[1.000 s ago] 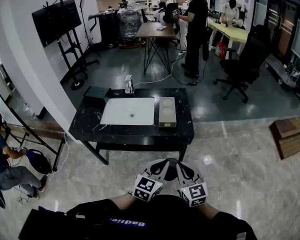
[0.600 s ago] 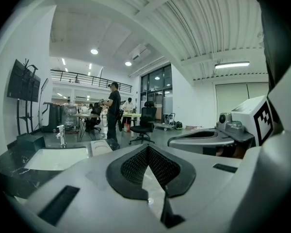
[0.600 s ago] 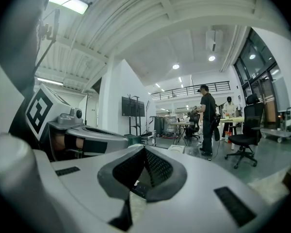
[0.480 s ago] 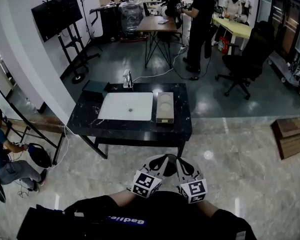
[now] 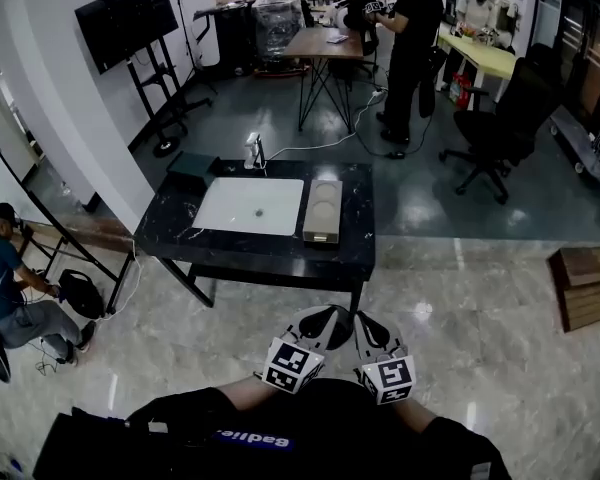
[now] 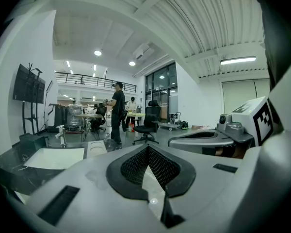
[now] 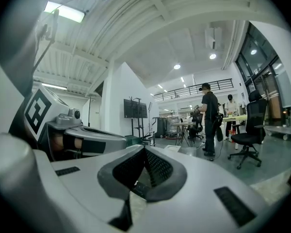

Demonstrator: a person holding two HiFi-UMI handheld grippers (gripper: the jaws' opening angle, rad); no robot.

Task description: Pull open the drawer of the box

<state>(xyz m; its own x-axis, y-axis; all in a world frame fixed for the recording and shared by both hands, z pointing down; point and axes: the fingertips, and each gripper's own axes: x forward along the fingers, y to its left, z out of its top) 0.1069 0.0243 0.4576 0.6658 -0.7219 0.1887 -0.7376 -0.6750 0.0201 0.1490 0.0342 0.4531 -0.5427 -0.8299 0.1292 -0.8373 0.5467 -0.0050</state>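
Both claws are held close in front of the person's chest, side by side and nearly touching each other. The left gripper (image 5: 325,318) has its jaws pressed together with nothing between them. The right gripper (image 5: 368,324) is clenched and empty in the same way.

The beige rectangular box (image 5: 323,211) lies well ahead of both grippers, far out of reach, on the black marble-topped table (image 5: 270,260). It sits almost straight ahead of the left gripper and a little to the left of the right one. Its long side runs away from them and one short end faces them. Just left of it is the white rectangular basin (image 5: 250,205), with a chrome tap (image 5: 253,153) at the basin's far edge.

The drawer cannot be made out from here; no handle, lip or seam can be seen on the near end.

The box looks small, stiff and probably light, and the polished stone under it looks slick. A pull on the drawer is therefore likely to drag the whole box towards the grippers. One gripper would best steady the body from above or from the side. The other, once its jaws are released, should pinch whatever knob or front lip the drawer offers. The pull should then run straight along the box's long axis.
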